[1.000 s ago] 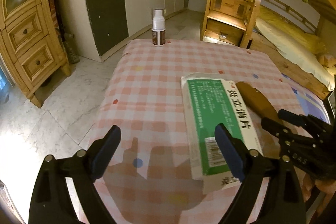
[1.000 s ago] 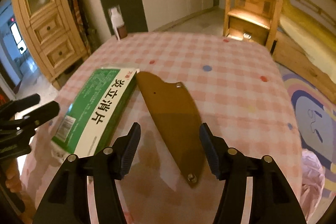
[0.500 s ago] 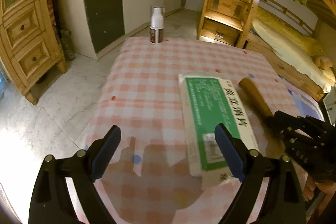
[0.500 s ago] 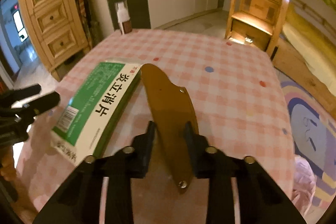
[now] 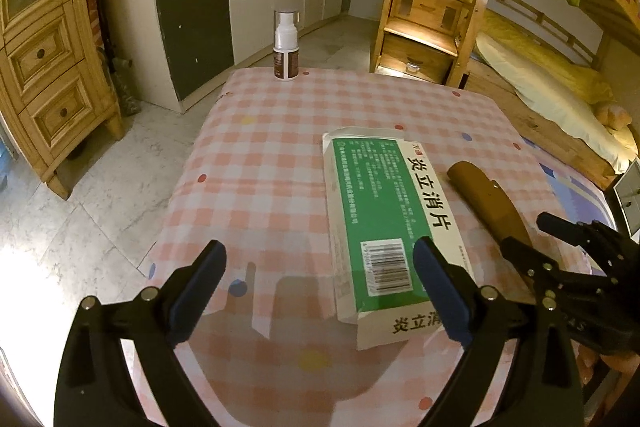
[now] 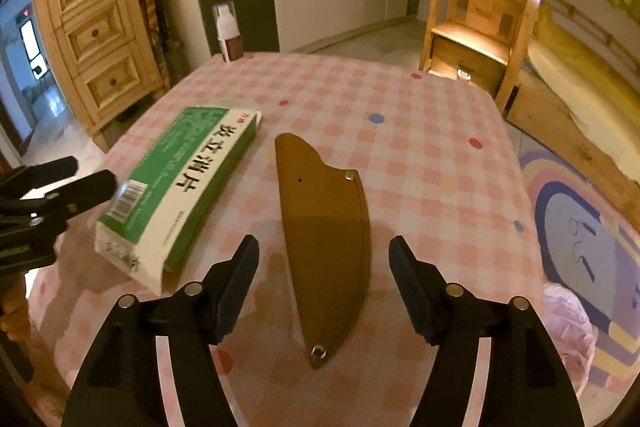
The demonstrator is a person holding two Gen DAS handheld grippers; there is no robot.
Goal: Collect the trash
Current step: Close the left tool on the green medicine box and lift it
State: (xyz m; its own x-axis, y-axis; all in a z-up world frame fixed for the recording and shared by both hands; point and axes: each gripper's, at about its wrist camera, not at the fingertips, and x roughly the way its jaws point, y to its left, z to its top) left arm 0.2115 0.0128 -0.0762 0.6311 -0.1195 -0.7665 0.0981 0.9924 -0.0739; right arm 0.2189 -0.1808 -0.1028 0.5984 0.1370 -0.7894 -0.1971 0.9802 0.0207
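Evidently light and crushable, the green medicine box [image 6: 176, 187] lies flat on the checked tablecloth [image 6: 420, 155], at ten o'clock from the right gripper [image 6: 323, 257]. Beside it, the stiff brown sheath [image 6: 324, 235] looks slick; its narrow near end suits pinching. Right gripper spread, straddling it untouched. Left gripper [image 5: 318, 277] spread too.

Black gripper [image 6: 323, 259] arms, blue finger pads [image 6: 240, 267], silver screws

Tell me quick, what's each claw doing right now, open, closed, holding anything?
Left claw: open, holding nothing, hovering beside the green medicine box.
Right claw: open, holding nothing, straddling the brown sheath without gripping it.
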